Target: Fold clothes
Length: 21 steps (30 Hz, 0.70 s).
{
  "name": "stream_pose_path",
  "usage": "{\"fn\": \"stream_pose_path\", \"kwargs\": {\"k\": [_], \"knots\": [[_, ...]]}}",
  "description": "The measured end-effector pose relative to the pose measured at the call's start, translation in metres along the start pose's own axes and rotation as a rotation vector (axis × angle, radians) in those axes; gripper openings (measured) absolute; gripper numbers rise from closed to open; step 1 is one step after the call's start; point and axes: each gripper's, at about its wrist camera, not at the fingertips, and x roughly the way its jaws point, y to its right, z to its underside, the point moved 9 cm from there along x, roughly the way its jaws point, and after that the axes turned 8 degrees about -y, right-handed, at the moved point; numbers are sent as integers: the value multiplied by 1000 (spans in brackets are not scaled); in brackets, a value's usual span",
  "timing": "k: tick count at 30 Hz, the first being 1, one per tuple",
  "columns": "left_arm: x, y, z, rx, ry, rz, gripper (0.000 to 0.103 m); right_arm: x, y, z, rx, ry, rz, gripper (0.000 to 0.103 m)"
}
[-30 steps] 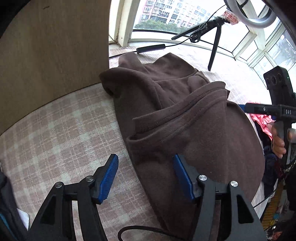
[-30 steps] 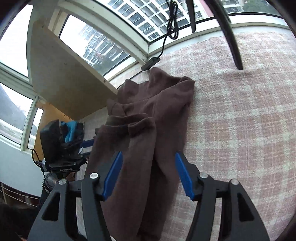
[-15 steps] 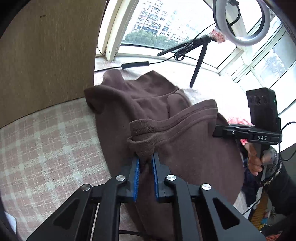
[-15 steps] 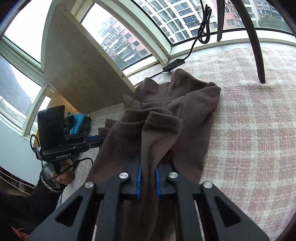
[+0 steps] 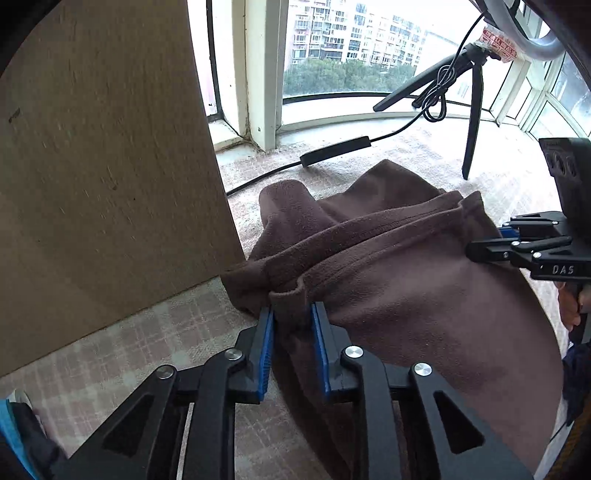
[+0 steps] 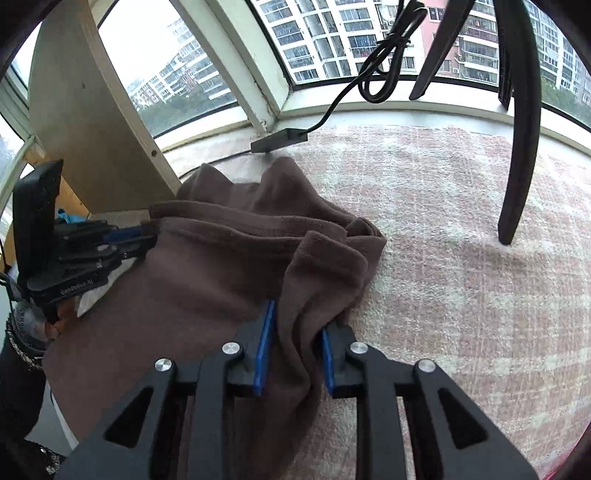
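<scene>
The brown fleece garment [image 5: 406, 280] is lying on the pink plaid cloth [image 6: 461, 258], its hem band running across from the wooden panel [image 5: 103, 166]. The left gripper [image 5: 291, 325] and right gripper [image 6: 295, 332] are opening, each with a hem corner between its jaws.

Upper-storey home room, bay-window corner. Evidence: curved window [image 6: 229, 74] facing apartment blocks [image 5: 351, 33]; pink checked cloth [image 6: 461, 258] as work surface; wooden panel [image 5: 103, 166]; tripod [image 5: 469, 110] with ring light and cable.
</scene>
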Motion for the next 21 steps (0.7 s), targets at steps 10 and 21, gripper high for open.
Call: {"fn": "stream_pose_path", "kwargs": {"k": [10, 21], "knots": [[-89, -15, 56, -5, 69, 148, 44, -90, -33, 31, -36, 150, -30, 44], [-78, 40, 132, 259, -75, 360, 45, -5, -139, 12, -319, 1, 87, 44]]}}
